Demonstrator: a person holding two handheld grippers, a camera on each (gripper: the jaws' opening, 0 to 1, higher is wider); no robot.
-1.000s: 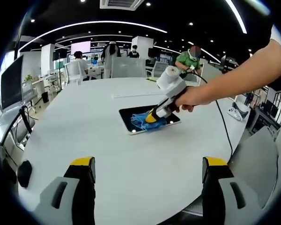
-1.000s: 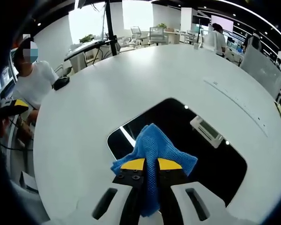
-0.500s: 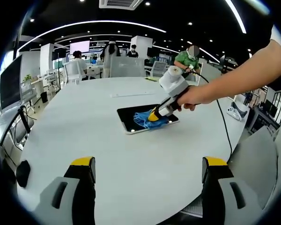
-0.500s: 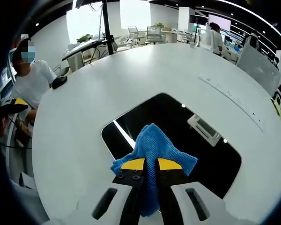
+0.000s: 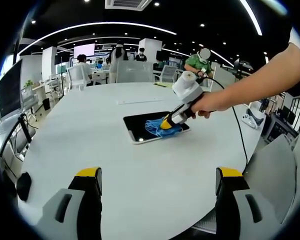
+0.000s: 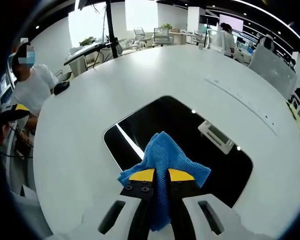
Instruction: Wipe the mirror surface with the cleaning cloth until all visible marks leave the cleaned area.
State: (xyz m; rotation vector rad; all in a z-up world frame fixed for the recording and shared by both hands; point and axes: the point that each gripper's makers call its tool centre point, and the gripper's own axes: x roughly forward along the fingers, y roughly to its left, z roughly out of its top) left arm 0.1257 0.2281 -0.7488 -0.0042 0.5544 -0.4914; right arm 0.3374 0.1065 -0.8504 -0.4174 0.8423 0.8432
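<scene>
Mirror (image 5: pixel 152 127) lay flat on the white surface (image 5: pixel 115 165), out past the middle, in the left gripper view. Left tool (image 5: pixel 157 192) was open, jaws wide apart, empty, hovering over the near edge of the surface. Right tool (image 5: pixel 166 123) came in from the right, held by a hand (image 5: pixel 206 104), yellow tips down on the blue cloth (image 5: pixel 161 129), cloth pressed onto the right part of the mirror. Black cable (image 5: pixel 237 135) ran from that tool off the surface edge. People sat at desks in the background.

Right gripper view: right tool (image 6: pixel 161 176) was closed on the cloth (image 6: pixel 164 160), cloth bunched between the jaws and fanned out ahead onto the near edge of the mirror (image 6: pixel 190 135). Mirror was dark, rounded corners, reflecting ceiling lights. A person in a white shirt (image 6: pixel 32 90) sat at the left past the surface (image 6: pixel 80 150).
</scene>
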